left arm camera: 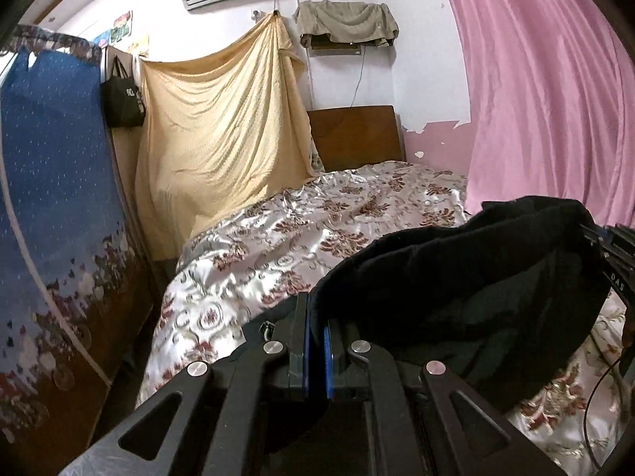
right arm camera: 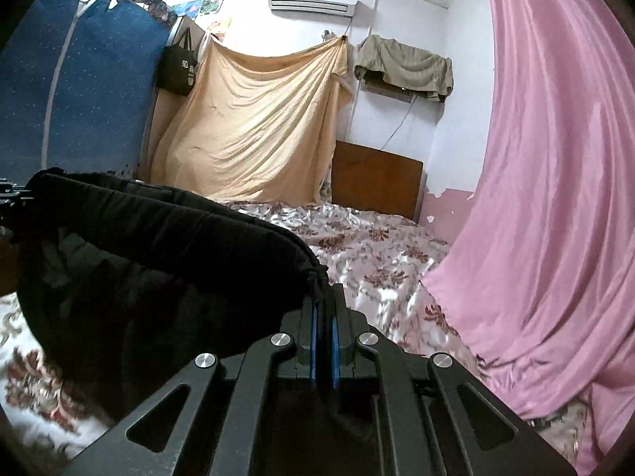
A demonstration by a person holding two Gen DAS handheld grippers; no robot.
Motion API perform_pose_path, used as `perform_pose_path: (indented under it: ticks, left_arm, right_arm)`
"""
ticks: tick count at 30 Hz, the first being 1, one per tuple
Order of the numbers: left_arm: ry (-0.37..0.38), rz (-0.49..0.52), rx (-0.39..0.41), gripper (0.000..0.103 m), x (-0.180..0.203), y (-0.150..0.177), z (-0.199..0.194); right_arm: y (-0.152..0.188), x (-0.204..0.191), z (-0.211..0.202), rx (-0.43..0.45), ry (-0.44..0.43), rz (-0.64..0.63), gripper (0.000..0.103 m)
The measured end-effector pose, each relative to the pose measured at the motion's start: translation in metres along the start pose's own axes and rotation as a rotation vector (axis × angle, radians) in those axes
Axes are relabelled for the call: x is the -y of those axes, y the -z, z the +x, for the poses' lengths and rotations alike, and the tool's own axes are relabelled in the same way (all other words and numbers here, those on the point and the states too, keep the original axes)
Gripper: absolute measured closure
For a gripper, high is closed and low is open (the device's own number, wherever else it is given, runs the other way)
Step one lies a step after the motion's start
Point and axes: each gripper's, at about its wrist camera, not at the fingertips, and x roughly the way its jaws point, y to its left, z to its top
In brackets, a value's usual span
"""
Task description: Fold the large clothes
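Two matte black metal grippers, left gripper (left arm camera: 316, 313) and right gripper (right arm camera: 324, 305), each with angled linkage arms, triangular cutouts and four round silver screws. Blue pads (left arm camera: 328, 357) lining the narrow fingers. Thin black cable (left arm camera: 595, 408) trailing beside white lettering on black housing.

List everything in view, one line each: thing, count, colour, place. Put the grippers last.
black garment: one, black, held up above the bed, stretched between the two grippers
bedspread: one, silvery white with dark red flowers, covering the bed
headboard: one, brown wood, at the far end of the bed
pink curtain: one, pink, right of the bed
yellow sheet: one, pale yellow, hung on the far wall
air conditioner: one, white, high on the wall
olive cloth: one, olive-beige, draped over a wall fixture
black bag: one, black, hanging left of the sheet
blue panel: one, blue patterned, left side
left gripper: one, black, blue pads, shut on the garment's edge
right gripper: one, black, blue pads, shut on the garment's edge
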Motion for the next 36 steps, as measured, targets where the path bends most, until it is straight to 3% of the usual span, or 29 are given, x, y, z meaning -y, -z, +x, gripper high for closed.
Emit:
perform_pose_path:
  ticks: [11, 19, 26, 36]
  left_arm:
    - [-0.004, -0.025, -0.051, 0.097, -0.019, -0.039, 0.098]
    - [-0.007, -0.015, -0.138, 0.097, -0.024, -0.036, 0.174]
    - [0.016, -0.008, -0.222, 0.097, -0.023, -0.022, 0.224]
    - [0.04, -0.01, -0.325, 0.097, -0.019, -0.001, 0.276]
  right_arm:
    - [-0.051, -0.012, 0.127, -0.05, 0.007, -0.066, 0.098]
    - [-0.059, -0.027, 0.225, -0.147, -0.005, -0.101, 0.098]
    - [-0.036, -0.037, 0.285, -0.243, -0.025, -0.104, 0.098]
    - [0.022, -0.036, 0.321, -0.368, -0.061, -0.085, 0.098]
